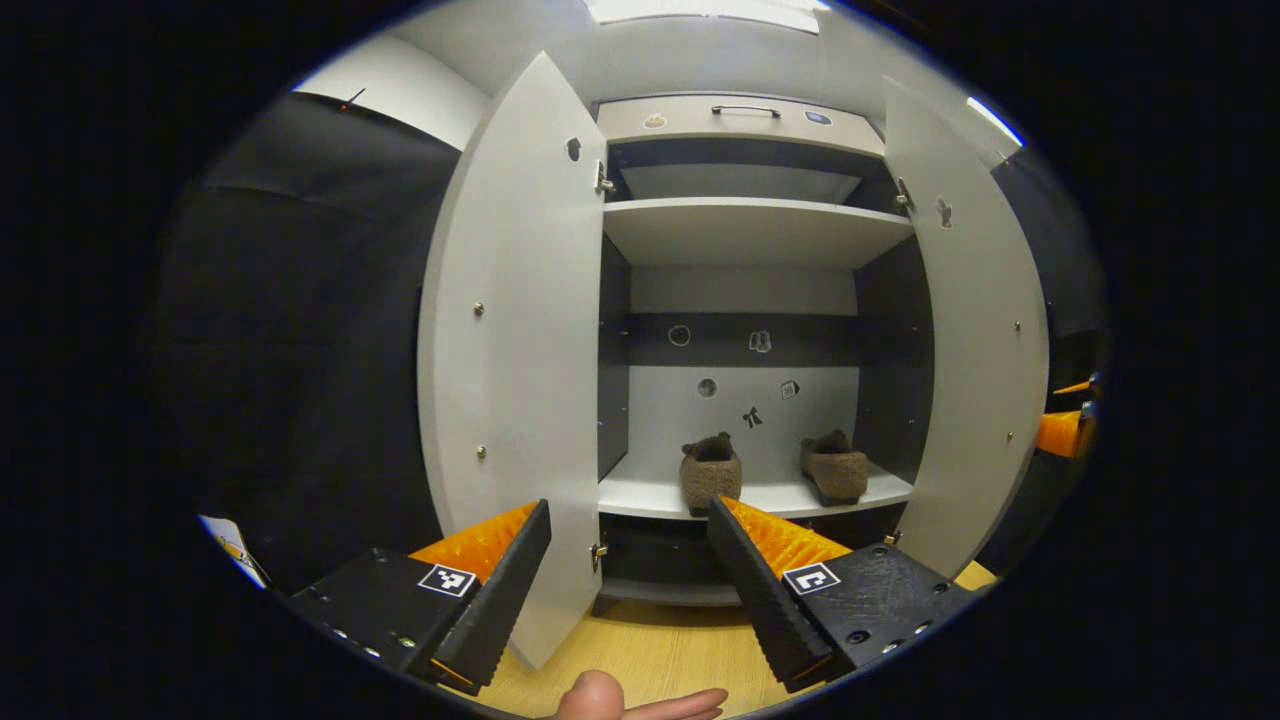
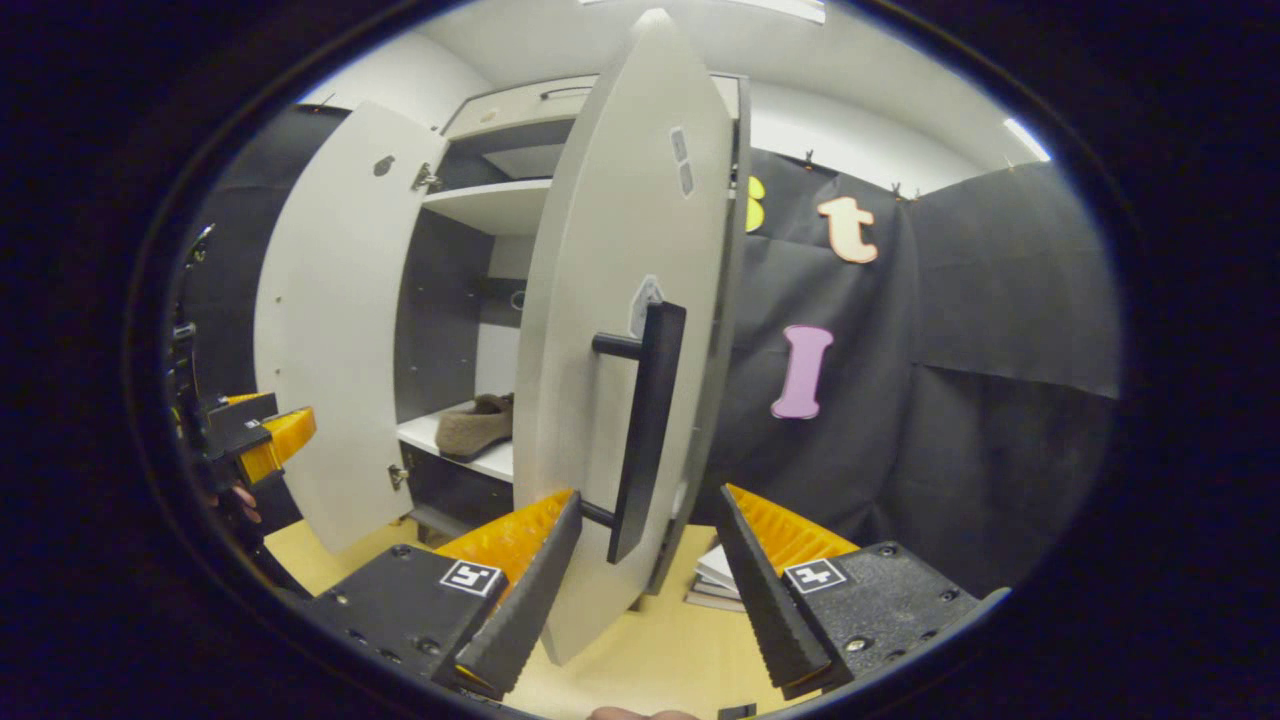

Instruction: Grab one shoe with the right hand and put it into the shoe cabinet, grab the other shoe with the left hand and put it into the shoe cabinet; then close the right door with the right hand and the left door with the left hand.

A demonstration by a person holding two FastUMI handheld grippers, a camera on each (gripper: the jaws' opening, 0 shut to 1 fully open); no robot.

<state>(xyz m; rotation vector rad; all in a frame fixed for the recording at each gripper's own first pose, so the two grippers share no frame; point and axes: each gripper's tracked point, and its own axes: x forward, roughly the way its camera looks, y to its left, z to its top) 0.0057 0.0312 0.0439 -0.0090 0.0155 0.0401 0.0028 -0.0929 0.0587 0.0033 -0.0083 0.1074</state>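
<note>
Shoe cabinet (image 1: 745,230): both shoes (image 1: 711,472) shelved. Right hand-held gripper (image 2: 648,560), jaws wide, straddles right door handle (image 2: 648,430); push door shut next.

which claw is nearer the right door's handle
Right. The right claw is open with the right door's handle just ahead between its fingers. The left claw faces the cabinet's middle, off that door.
</note>
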